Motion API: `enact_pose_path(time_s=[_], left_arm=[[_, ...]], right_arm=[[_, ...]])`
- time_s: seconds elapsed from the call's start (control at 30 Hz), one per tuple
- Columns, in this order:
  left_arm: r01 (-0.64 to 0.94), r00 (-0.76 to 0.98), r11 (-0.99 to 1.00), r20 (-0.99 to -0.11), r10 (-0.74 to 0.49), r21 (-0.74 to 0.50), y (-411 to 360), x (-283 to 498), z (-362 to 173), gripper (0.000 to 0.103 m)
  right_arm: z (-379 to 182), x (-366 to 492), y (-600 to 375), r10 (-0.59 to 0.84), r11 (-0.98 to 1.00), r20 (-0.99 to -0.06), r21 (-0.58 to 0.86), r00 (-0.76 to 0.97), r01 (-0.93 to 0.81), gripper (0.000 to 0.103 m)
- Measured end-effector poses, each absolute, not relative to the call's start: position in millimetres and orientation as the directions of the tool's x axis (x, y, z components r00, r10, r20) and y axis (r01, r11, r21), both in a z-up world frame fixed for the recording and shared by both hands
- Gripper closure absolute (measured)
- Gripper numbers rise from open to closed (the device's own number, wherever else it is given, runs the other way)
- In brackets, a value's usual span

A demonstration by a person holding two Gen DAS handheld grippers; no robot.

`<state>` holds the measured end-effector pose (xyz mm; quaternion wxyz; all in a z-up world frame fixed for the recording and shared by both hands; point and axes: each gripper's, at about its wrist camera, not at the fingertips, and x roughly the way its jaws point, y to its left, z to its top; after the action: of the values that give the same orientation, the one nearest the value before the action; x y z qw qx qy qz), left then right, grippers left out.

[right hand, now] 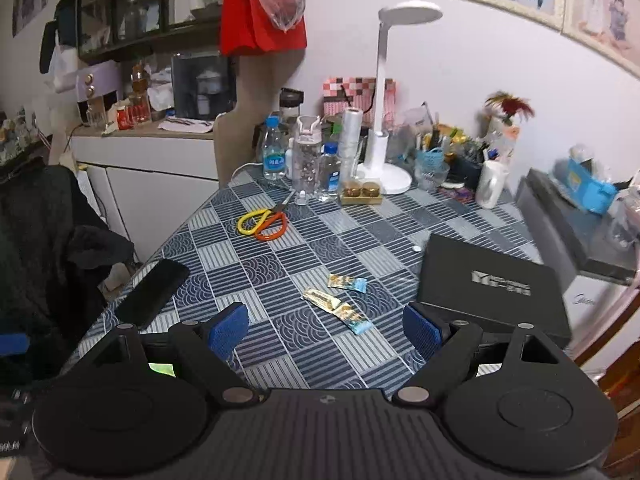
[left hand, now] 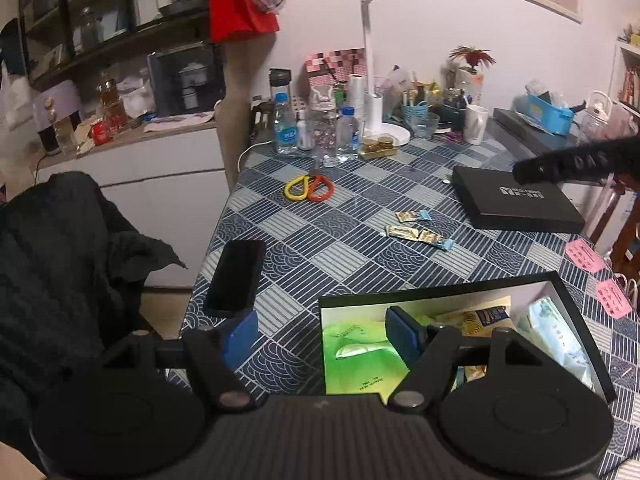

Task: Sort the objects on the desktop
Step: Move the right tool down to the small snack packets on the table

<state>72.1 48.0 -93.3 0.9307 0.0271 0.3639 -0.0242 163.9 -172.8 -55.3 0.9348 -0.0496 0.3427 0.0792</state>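
Observation:
An open black box with white walls sits at the table's near edge and holds a green bag and snack packs. My left gripper is open and empty over its left wall. My right gripper is open and empty above the tablecloth, just short of three small snack sachets, which also show in the left wrist view. Yellow-and-orange scissors lie further back. A black phone lies at the left edge. The black box lid lies to the right.
Bottles, a white desk lamp, a white mug, a chocolate box and cluttered holders line the table's back. Pink notes lie at the right. A dark garment hangs on a chair at the left.

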Motion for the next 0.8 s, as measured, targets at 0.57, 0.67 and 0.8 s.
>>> enact_pose_path(time_s=[0.57, 0.67, 0.8], left_arm=[[0.064, 0.729, 0.998, -0.683, -0.045, 0.002, 46, 117, -104, 0.019], [0.064, 0.72, 0.998, -0.692, -0.053, -0.011, 44, 131, -110, 0.019], [0.062, 0.705, 0.998, -0.706, -0.066, -0.031, 41, 146, -120, 0.019]], right_arm=[[-103, 303, -177, 0.09, 0.959, -0.741, -0.115, 0.665, -0.257, 0.018], [-117, 321, -175, 0.093, 0.952, -0.756, -0.122, 0.648, -0.28, 0.018], [-139, 344, -168, 0.123, 0.932, -0.78, -0.121, 0.613, -0.342, 0.018]])
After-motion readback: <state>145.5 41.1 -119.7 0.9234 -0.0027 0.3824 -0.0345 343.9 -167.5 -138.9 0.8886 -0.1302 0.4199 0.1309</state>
